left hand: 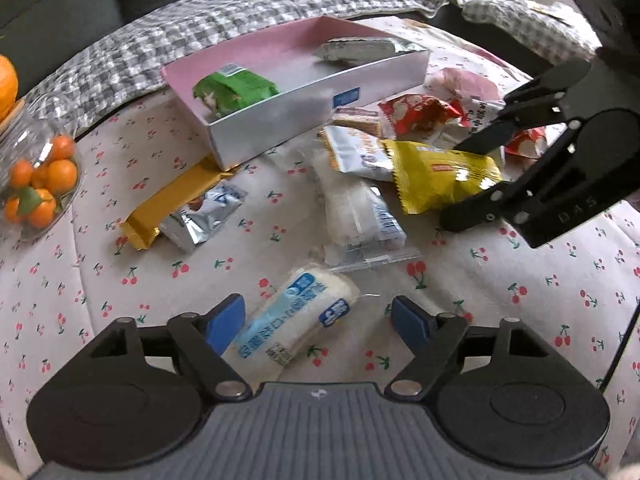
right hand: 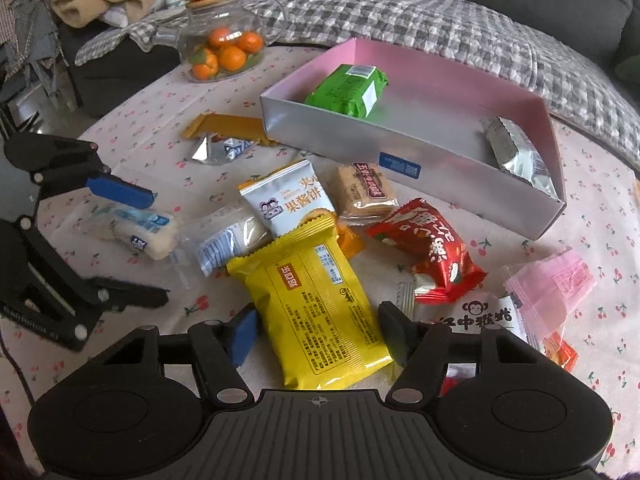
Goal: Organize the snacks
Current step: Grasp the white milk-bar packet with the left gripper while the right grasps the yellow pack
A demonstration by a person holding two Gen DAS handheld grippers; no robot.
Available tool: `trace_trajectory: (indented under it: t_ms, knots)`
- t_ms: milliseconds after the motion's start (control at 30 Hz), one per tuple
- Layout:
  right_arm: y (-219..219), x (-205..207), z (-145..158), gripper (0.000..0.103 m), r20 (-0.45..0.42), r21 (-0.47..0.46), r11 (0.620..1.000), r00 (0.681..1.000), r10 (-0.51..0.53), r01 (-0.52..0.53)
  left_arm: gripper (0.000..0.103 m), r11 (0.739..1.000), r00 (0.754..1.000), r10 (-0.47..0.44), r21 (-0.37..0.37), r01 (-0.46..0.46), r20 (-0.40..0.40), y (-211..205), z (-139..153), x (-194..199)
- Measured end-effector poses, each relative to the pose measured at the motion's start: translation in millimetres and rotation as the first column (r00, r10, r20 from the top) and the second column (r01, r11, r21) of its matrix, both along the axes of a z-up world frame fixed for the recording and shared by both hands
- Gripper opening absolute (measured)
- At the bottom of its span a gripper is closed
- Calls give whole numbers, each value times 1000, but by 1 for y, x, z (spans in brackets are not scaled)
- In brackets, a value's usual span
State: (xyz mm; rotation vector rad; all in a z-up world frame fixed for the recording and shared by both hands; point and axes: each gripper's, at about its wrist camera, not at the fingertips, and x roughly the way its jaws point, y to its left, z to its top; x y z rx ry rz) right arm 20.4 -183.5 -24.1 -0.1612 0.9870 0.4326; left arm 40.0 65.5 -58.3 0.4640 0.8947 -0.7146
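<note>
My left gripper (left hand: pixel 318 322) has its jaws standing wide around a white roll-shaped snack in a clear wrapper with blue print (left hand: pixel 298 316); the blue pads flank it and, as far as I can see, neither presses on it. My right gripper (right hand: pixel 316 330) straddles a flat yellow foil packet (right hand: pixel 316 304), jaws part-way open; the left pad looks just at the packet's edge, the right one near it, and I judge no real grip yet.

Beyond the jaws lies the loose pile: a white biscuit pouch with orange print (right hand: pixel 286 198), a tan wafer pack (right hand: pixel 366 192), a red crinkled packet (right hand: pixel 434 250), a clear sleeve of pale cake (right hand: pixel 230 238), a pink translucent wrapper (right hand: pixel 554 280), a small silver sachet (right hand: pixel 218 150) and a long gold bar (right hand: pixel 230 126).

Further out, the shallow silver box with a pink lining (right hand: pixel 332 142) holds just two items, a green packet (right hand: pixel 348 90) at one end and a silver foil pack (right hand: pixel 516 156) at the other. So I reckon the job is barely begun: most snacks are left to go in.

Everything rests on a tabletop under a white cherry-print cloth (left hand: pixel 160 280). A glass jar of small oranges (right hand: pixel 222 46) stands near its far edge, with a grey checked blanket (right hand: pixel 400 16) and a dark sofa behind.
</note>
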Motion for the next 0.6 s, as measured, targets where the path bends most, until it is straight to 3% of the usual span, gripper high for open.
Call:
trace_trajectory:
  t_ms: [133,367,500,600]
  knots:
    - [2,0,1,62,-5,0,1000,1000,2,-2,69,1000,1000,25,-1,-25,-18,6,0,7]
    - [2,-1,1,64,-21,1,1000,1000,10,-10,50,998,998,62,15,-62,-24,12,5,9]
    - [3,-4,1,64,-27,0,1000,999,22,-22,38,992,992,124,17,-123,-30,15,7,14]
    - [3,-4,1,62,-30,-1,1000,999,21,-21,35,982,981,189,2,-189,-54,19,8,19]
